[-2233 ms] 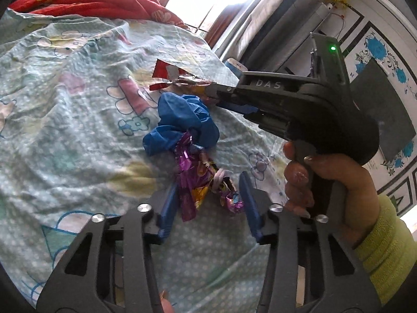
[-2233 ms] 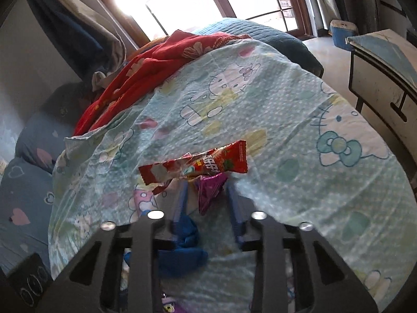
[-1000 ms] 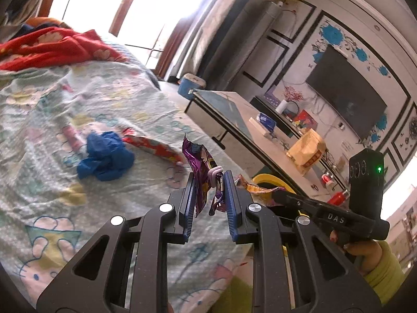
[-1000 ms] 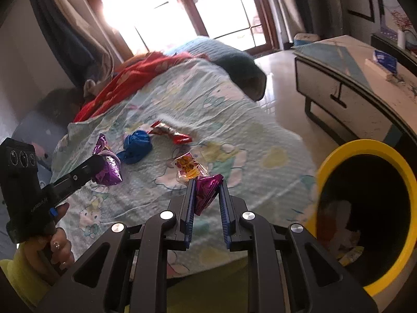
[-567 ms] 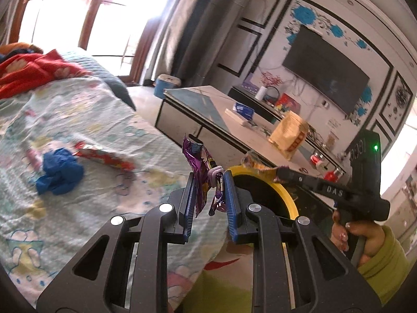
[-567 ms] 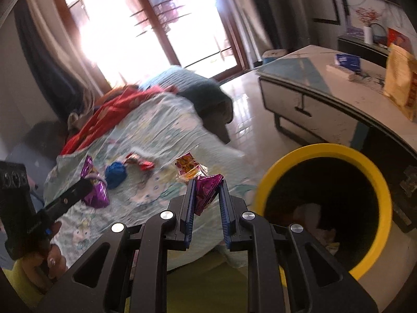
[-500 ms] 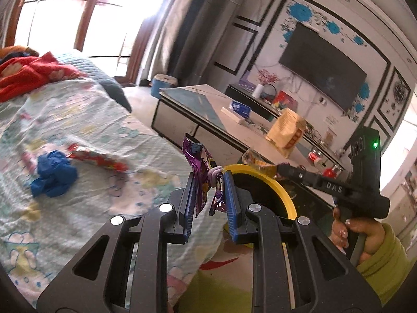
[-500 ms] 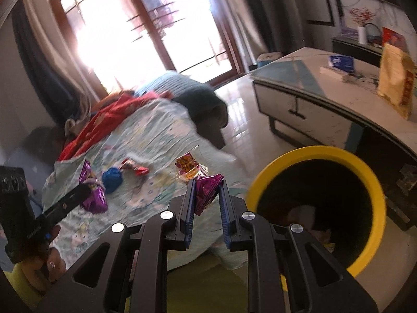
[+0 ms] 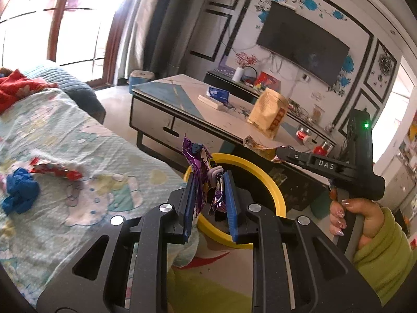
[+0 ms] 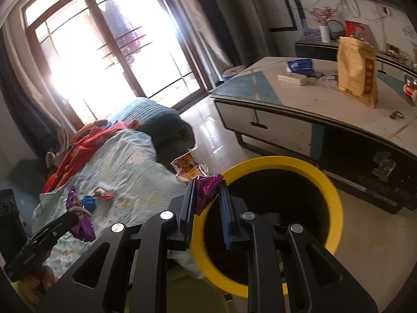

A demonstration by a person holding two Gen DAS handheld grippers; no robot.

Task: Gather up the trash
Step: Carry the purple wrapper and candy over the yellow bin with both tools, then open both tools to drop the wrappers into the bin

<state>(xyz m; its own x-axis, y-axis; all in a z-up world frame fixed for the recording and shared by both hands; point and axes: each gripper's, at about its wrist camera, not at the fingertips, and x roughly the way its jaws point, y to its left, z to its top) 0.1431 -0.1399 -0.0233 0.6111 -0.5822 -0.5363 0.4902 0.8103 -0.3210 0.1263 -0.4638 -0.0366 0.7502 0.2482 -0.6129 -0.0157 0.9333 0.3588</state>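
The left gripper had its blue pads pinched on a crumpled purple foil wrapper, whose top stood up above the fingertips in the left wrist view. The right gripper was pressed together on a magenta wrapper, and a second, orange-and-clear wrapper stuck up just behind it, seemingly caught in the same grip, though the contact was hidden. Both grippers hung near the yellow-rimmed bin, which stood on the floor between the bed and the low table; in the right wrist view the right fingertips lay over the bin's near rim. Something pale lay in the bin's dark bottom, too dim to name. On the patterned bedsheet a red wrapper lay just beside a crumpled blue piece. A hand in a yellow-green sleeve gripped the right gripper's handle. A tan paper bag stood upright on the table.
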